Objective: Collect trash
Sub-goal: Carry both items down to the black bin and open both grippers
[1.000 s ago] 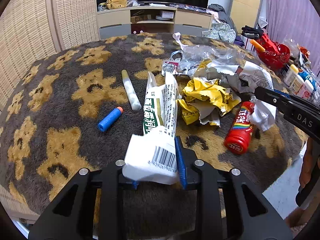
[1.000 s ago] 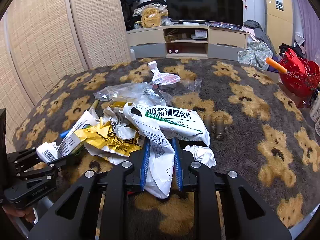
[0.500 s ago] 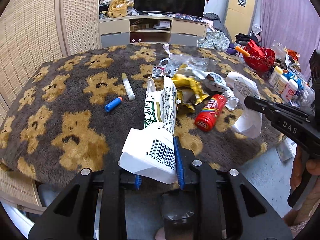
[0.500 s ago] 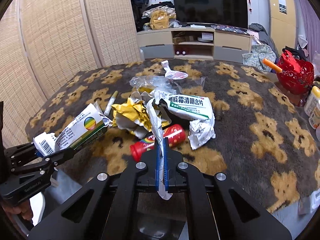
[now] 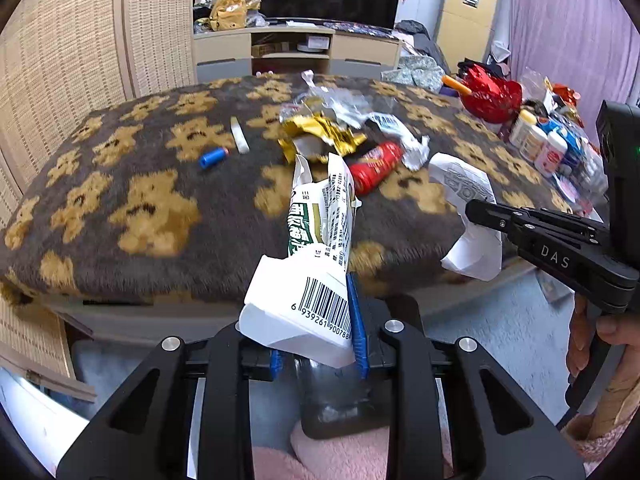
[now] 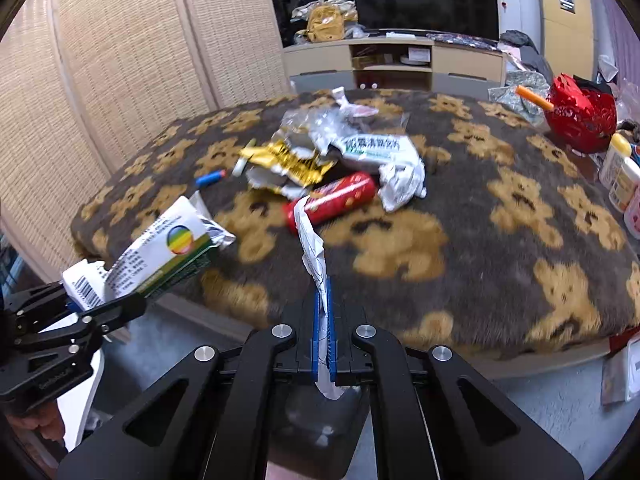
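Left gripper (image 5: 318, 332) clenched on the barcode end of a flattened white-and-green carton (image 5: 320, 240), held off the near edge of the bear-print table (image 5: 120, 200). Right gripper (image 6: 324, 328) pinched tight on a thin white wrapper (image 6: 314, 248), also out past the near edge. Rest of the trash sits mid-table: gold foil wrapper (image 6: 288, 164), red tube (image 6: 332, 200), crumpled white paper (image 6: 402, 180), white-green packet (image 6: 376, 148), clear plastic (image 6: 308, 124). Blue foam dart (image 5: 213, 157) and white stick (image 5: 239, 140) lie left of the pile. Red basket (image 6: 580, 116) at far right edge.
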`<move>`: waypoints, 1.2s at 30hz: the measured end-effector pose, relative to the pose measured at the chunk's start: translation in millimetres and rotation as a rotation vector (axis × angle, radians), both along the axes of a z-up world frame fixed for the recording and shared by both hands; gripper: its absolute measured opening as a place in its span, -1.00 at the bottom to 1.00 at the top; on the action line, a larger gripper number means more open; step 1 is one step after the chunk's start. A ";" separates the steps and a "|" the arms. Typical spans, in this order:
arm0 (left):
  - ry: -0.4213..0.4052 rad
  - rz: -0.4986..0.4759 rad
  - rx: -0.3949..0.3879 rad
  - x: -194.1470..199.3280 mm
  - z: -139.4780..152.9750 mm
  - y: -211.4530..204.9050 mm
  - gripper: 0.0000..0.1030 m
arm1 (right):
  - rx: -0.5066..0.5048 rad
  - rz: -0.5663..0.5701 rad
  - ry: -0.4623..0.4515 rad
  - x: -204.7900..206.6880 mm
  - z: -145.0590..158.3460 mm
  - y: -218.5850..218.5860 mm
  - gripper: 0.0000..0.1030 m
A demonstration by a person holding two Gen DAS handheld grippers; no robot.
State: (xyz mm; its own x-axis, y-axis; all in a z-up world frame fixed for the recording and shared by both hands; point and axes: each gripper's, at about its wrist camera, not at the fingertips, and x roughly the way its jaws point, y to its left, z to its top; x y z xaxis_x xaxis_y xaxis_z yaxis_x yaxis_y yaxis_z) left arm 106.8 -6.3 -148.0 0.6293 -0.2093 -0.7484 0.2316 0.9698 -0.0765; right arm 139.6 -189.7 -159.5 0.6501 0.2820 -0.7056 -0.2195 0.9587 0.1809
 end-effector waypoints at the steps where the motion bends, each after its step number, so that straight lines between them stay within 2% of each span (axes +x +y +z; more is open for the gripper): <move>1: 0.016 -0.003 -0.004 -6.6 -4.8 -1.1 -0.51 | 0.001 0.007 0.009 -5.2 -2.6 1.5 -0.90; 11: 0.171 -0.010 -0.025 -29.9 -62.6 -4.6 -0.50 | 0.014 0.015 0.153 -39.6 -57.3 9.7 -0.90; 21: 0.353 -0.049 -0.011 -15.2 -139.2 -22.7 -0.49 | 0.044 -0.022 0.331 -26.0 -127.4 8.4 -0.90; 30: 0.416 -0.054 -0.007 -3.6 -164.5 -25.6 -0.37 | 0.056 -0.041 0.397 -12.0 -153.5 11.3 -0.82; 32: 0.417 -0.052 -0.005 -1.3 -164.9 -26.7 -0.25 | 0.050 -0.046 0.409 -9.1 -155.3 12.4 -0.79; 33: 0.416 -0.050 -0.005 0.1 -164.7 -28.3 -0.21 | 0.048 -0.051 0.413 -8.0 -155.6 12.7 -0.67; 34: 0.413 -0.047 -0.005 0.1 -164.2 -28.1 -0.11 | 0.051 -0.057 0.415 -7.9 -156.3 11.9 -0.32; 36: 0.406 -0.043 -0.002 1.3 -160.9 -26.2 0.01 | 0.065 -0.070 0.408 -8.3 -151.6 7.5 0.10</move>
State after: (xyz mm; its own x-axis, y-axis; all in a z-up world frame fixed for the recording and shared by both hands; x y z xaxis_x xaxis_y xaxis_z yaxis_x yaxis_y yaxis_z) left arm 108.1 -32.6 -308.9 0.2733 -0.2310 -0.9338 0.2221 0.9597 -0.1724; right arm 131.3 -182.2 -311.2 0.3398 0.2993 -0.8916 -0.0519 0.9525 0.3000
